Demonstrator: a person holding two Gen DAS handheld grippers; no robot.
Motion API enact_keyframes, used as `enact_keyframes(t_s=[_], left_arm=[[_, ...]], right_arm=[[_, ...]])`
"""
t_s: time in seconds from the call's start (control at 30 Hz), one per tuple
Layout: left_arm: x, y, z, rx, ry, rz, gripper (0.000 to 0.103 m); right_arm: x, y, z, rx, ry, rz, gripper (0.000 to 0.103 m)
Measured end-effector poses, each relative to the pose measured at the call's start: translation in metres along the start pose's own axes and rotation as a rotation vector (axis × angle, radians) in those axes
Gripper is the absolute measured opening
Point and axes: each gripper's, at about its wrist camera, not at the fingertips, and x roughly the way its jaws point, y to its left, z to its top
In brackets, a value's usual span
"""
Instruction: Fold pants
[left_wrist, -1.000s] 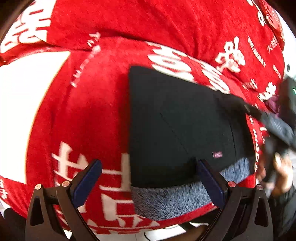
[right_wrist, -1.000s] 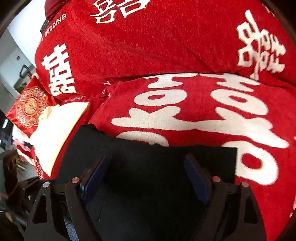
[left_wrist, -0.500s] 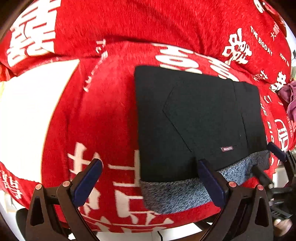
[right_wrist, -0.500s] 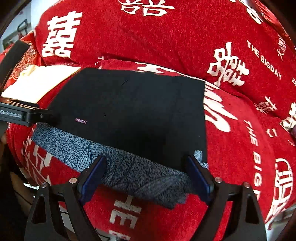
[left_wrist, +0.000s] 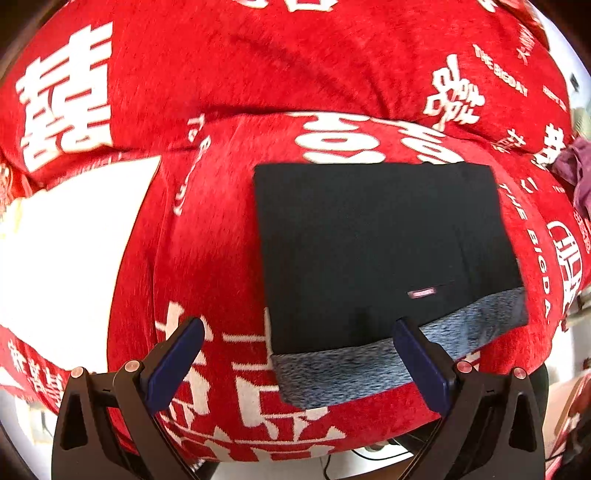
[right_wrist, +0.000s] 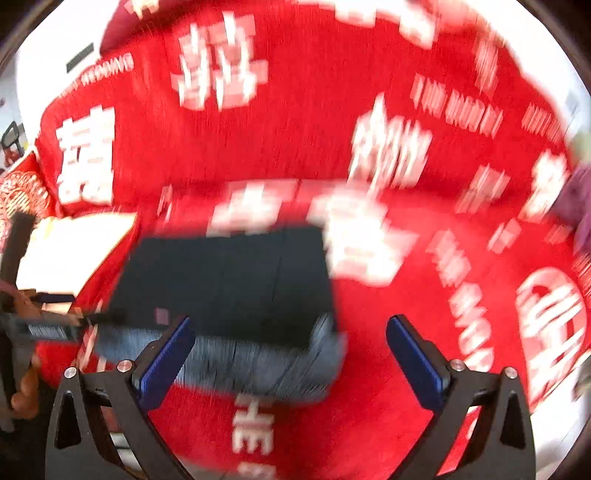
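Observation:
The black pants (left_wrist: 373, 251) lie folded into a flat rectangle on the red sofa seat (left_wrist: 214, 258), with a grey patterned waistband (left_wrist: 369, 365) along the near edge. They also show in the blurred right wrist view (right_wrist: 229, 280). My left gripper (left_wrist: 299, 365) is open and empty, held back from the near left corner of the pants. My right gripper (right_wrist: 290, 363) is open and empty, off the near right corner. The left gripper shows at the left edge of the right wrist view (right_wrist: 48, 325).
The sofa wears a red cover with white characters; its backrest (left_wrist: 277, 62) rises behind the pants. A white patch (left_wrist: 62, 251) lies on the seat to the left. A purple cloth (left_wrist: 578, 173) sits at the far right. The seat's front edge is just below the waistband.
Both grippers have pulled back from the pants and let go of them. The right gripper swung right and is still moving, blurring its view. The pants lie flat and still.

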Motion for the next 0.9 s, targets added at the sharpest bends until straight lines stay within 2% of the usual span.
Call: enact_keyframes(t_s=[0.07,0.13,0.2,0.27,0.3,0.37,0.43,0.47,0.53,0.57,0.6,0.63,0.67,0.7,0.77,0.83,0.87,0.9], left_arm=[[0.001,-0.004,0.001,0.010,0.003,0.000,0.103],[0.005,-0.003,0.000,0.000,0.019,-0.007,0.103],[0.007,-0.003,-0.001,-0.011,0.028,-0.008,0.103],[0.005,-0.003,-0.002,-0.012,0.027,-0.003,0.103],[0.001,-0.004,-0.001,-0.008,0.018,0.000,0.103],[-0.013,-0.008,0.001,0.003,-0.024,-0.008,0.103],[-0.026,-0.013,0.002,0.015,-0.079,-0.020,0.103],[-0.029,-0.016,0.002,0.023,-0.099,-0.020,0.103],[-0.021,-0.023,0.002,0.042,-0.079,-0.015,0.103],[-0.011,-0.026,0.002,0.043,-0.050,-0.016,0.103],[-0.001,-0.027,0.002,0.037,-0.022,-0.019,0.103],[0.008,-0.028,0.002,0.031,0.006,-0.022,0.103],[0.016,-0.029,0.003,0.021,0.031,-0.030,0.103],[0.023,-0.028,0.002,0.013,0.055,-0.040,0.103],[0.048,-0.026,0.000,-0.008,0.154,-0.053,0.103],[0.051,-0.021,-0.002,-0.036,0.160,-0.080,0.103],[0.044,-0.019,-0.002,-0.037,0.145,-0.091,0.103],[0.038,-0.017,-0.002,-0.033,0.124,-0.092,0.103]], right_arm=[[-0.027,0.003,0.009,0.005,-0.120,-0.040,0.103],[-0.028,0.002,0.008,0.039,-0.165,-0.006,0.103],[-0.007,0.003,-0.002,0.038,-0.104,0.061,0.103],[0.023,0.008,-0.011,0.008,0.048,0.019,0.103],[0.030,0.008,-0.015,0.014,0.072,-0.019,0.103],[0.028,0.007,-0.011,0.033,0.071,-0.012,0.103],[0.010,0.007,0.005,0.042,0.027,0.007,0.103],[-0.007,0.007,0.014,0.037,-0.032,0.004,0.103],[-0.026,0.005,0.019,0.028,-0.106,0.003,0.103],[-0.023,0.005,0.018,0.021,-0.090,0.019,0.103],[-0.009,0.007,0.013,0.014,-0.037,0.043,0.103],[0.005,0.010,0.007,0.004,0.029,0.062,0.103],[0.029,0.012,-0.002,-0.004,0.145,0.076,0.103],[0.044,0.013,-0.010,0.008,0.198,0.072,0.103],[0.054,0.017,-0.017,0.019,0.197,0.091,0.103],[0.062,0.021,-0.021,0.009,0.196,0.124,0.103],[0.076,0.022,-0.026,0.010,0.245,0.152,0.103],[0.092,0.021,-0.032,0.027,0.336,0.164,0.103]])
